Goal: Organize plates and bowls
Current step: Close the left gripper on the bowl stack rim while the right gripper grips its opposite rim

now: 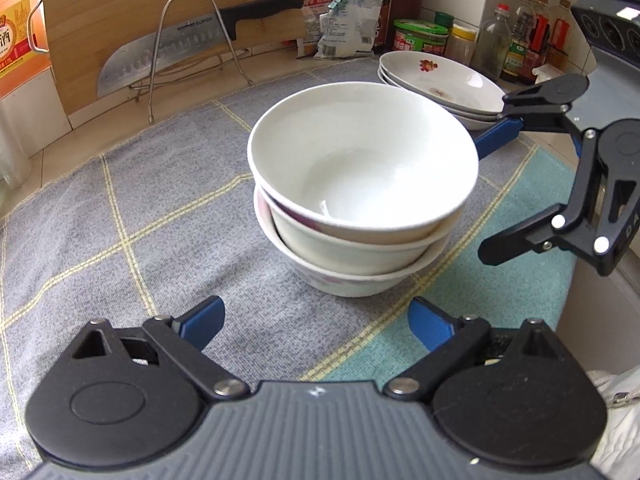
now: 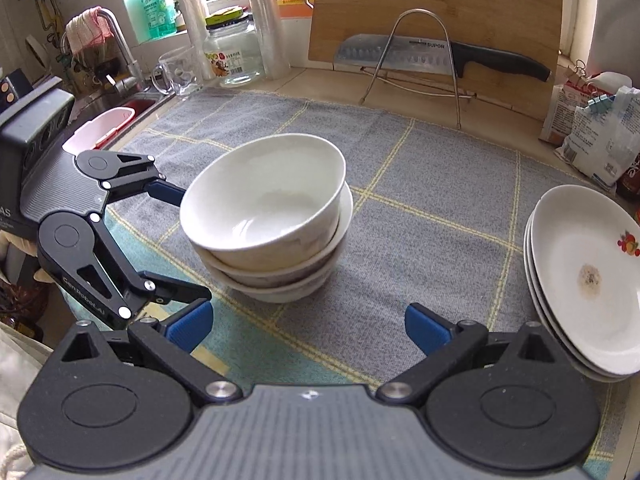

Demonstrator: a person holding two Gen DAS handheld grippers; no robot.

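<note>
On the checked cloth over the bench (image 1: 120, 200), three nested bowls (image 1: 360, 184) were seen, a stack of plates (image 2: 588, 280) set apart beside them. Glazed ware was judged stiff, slick and breakable, best taken at the rim. Both the left gripper (image 1: 316, 324) and the right gripper (image 2: 308, 326) were held tilted downward near the bowls, jaws spread wide, nothing clasped.

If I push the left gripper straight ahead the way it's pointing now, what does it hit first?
Most likely the stack of bowls: it sits centred ahead of the open left gripper, with only bare cloth between. Depth is uncertain, so the fingers might touch the cloth just short of the bottom bowl.
</note>
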